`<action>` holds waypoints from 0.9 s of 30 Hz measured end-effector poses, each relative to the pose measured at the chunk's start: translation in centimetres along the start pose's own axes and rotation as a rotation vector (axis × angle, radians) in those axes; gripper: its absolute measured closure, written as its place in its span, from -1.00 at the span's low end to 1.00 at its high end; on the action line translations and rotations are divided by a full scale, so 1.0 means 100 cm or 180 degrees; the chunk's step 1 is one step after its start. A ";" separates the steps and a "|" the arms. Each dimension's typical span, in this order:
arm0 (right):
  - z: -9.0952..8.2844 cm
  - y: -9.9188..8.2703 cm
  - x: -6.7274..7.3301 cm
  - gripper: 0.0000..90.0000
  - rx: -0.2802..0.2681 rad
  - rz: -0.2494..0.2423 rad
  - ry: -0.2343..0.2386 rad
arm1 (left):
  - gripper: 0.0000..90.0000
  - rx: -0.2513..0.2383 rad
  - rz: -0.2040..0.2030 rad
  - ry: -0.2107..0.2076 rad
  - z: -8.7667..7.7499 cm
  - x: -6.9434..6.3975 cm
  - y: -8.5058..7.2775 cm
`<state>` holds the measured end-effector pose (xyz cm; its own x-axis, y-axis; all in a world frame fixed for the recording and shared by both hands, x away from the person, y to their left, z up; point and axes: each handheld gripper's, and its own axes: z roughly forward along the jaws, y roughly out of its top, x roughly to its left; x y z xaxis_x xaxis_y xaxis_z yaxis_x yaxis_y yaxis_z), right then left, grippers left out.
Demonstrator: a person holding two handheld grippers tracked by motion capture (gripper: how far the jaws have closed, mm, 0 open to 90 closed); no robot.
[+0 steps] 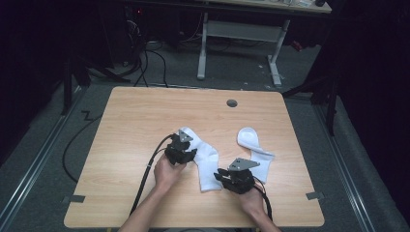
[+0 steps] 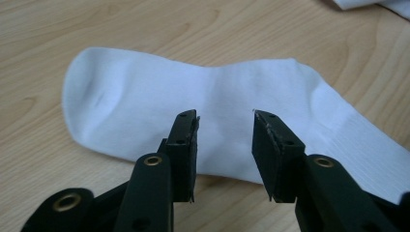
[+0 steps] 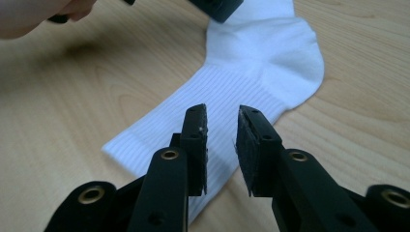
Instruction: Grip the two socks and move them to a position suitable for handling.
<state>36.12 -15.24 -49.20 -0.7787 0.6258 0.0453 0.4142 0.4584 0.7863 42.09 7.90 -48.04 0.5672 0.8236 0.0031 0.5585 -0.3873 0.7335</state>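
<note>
Two forearms entered the high view at six o'clock, each hand carrying a black gripper over a pale wooden table (image 1: 125,121). On the left, the left gripper (image 1: 186,153) hovered over the foot end of a white sock (image 1: 205,162); in the left gripper view its jaws stood partly open with the sock (image 2: 193,104) lying flat beyond them, nothing pinched. This sock lay near the table's middle, toward the near edge, bent at the heel, its toe pointing to about eleven o'clock and its ribbed cuff to about six, so the long axis ran roughly from far left to near right. On the right, the right gripper (image 1: 223,175) sat just beside that cuff, jaws parted by a narrower gap and holding nothing, the ribbed band (image 3: 193,111) showing between and past them. A second white sock (image 1: 252,145) lay just beyond the right gripper, at about three o'clock from the first. Such a sock would likely be light, limp and easily bunched, so pinching toe and cuff at once seemed the best hold.
</note>
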 end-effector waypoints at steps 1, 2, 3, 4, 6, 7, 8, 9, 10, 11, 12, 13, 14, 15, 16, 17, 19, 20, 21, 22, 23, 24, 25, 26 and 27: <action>0.008 0.004 -0.002 0.65 0.0048 0.0011 -0.0030 | 0.34 0.0003 0.0006 -0.0022 0.001 -0.003 -0.001; 0.011 0.005 -0.002 0.65 0.0069 0.0020 -0.0045 | 0.34 0.0024 0.0027 -0.0037 0.005 -0.007 -0.001; 0.015 0.006 -0.002 0.65 0.0091 0.0018 -0.0052 | 0.33 0.0024 0.0027 -0.0037 0.005 -0.007 -0.001; 0.015 0.006 -0.002 0.65 0.0091 0.0018 -0.0052 | 0.33 0.0040 0.0028 -0.0038 0.007 -0.008 -0.002; 0.021 0.006 -0.001 0.65 0.0141 0.0010 -0.0069 | 0.33 0.0081 0.0027 -0.0035 0.011 -0.009 -0.003; 0.023 0.006 -0.001 0.65 0.0166 -0.0006 -0.0060 | 0.33 0.0096 0.0013 -0.0021 0.013 -0.009 -0.004; 0.024 0.006 0.001 0.65 0.0195 -0.0008 -0.0051 | 0.33 0.0116 -0.0002 -0.0013 0.015 -0.009 -0.004; 0.026 0.005 0.005 0.64 0.0248 -0.0079 -0.0030 | 0.33 0.0132 -0.0012 0.0000 0.017 -0.008 -0.005; 0.026 0.004 0.008 0.64 0.0248 -0.0110 -0.0007 | 0.33 0.0109 -0.0031 0.0015 0.019 -0.007 -0.005; 0.026 0.004 0.008 0.64 0.0248 -0.0110 -0.0007 | 0.33 0.0109 -0.0031 0.0015 0.019 -0.007 -0.005; 0.026 0.004 0.011 0.63 0.0258 -0.0139 0.0022 | 0.33 0.0110 -0.0041 0.0018 0.019 -0.006 -0.004; 0.026 0.004 0.013 0.63 0.0269 -0.0174 0.0041 | 0.33 0.0116 -0.0038 0.0029 0.020 -0.007 -0.004; 0.026 0.004 0.016 0.62 0.0271 -0.0219 0.0052 | 0.32 0.0117 -0.0040 0.0034 0.019 -0.007 -0.003; 0.026 0.004 0.018 0.62 0.0282 -0.0266 0.0044 | 0.30 0.0124 -0.0030 0.0041 0.018 -0.008 -0.003; 0.026 0.005 0.018 0.62 0.0271 -0.0260 0.0032 | 0.28 0.0098 -0.0031 0.0034 0.017 -0.009 -0.004; 0.024 0.006 0.014 0.62 0.0221 -0.0183 0.0010 | 0.26 0.0066 -0.0011 0.0012 0.012 -0.011 -0.006; 0.023 0.008 0.011 0.63 0.0195 -0.0122 -0.0009 | 0.24 0.0049 0.0005 0.0006 0.009 -0.012 -0.007; 0.023 0.010 0.007 0.64 0.0183 -0.0075 -0.0038 | 0.23 0.0038 0.0006 -0.0008 0.006 -0.013 -0.008; 0.022 0.012 0.004 0.66 0.0152 -0.0044 -0.0074 | 0.22 0.0020 0.0006 -0.0018 0.003 -0.014 -0.009; 0.022 0.013 0.000 0.66 0.0125 0.0016 -0.0082 | 0.21 0.0003 0.0005 -0.0033 0.000 -0.015 -0.011; 0.024 0.019 -0.005 0.69 0.0139 0.0040 -0.0165 | 0.19 -0.0015 0.0002 -0.0061 -0.005 -0.018 -0.014; 0.026 0.022 -0.008 0.70 0.0115 0.0058 -0.0197 | 0.18 -0.0015 0.0002 -0.0061 -0.005 -0.018 -0.014; 0.026 0.022 -0.008 0.70 0.0115 0.0058 -0.0197 | 0.18 -0.0021 0.0005 -0.0079 -0.007 -0.020 -0.016; 0.027 0.025 -0.011 0.71 0.0124 0.0101 -0.0203 | 0.17 -0.0022 0.0009 -0.0105 -0.010 -0.022 -0.019; 0.031 0.030 -0.014 0.74 0.0111 0.0128 -0.0263 | 0.15 -0.0023 0.0005 -0.0132 -0.012 -0.026 -0.024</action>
<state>39.95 -12.78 -48.83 -0.7203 0.6933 0.0243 0.4615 0.4527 0.7630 38.58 7.15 -49.00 0.5928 0.8050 -0.0240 0.5532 -0.3854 0.7385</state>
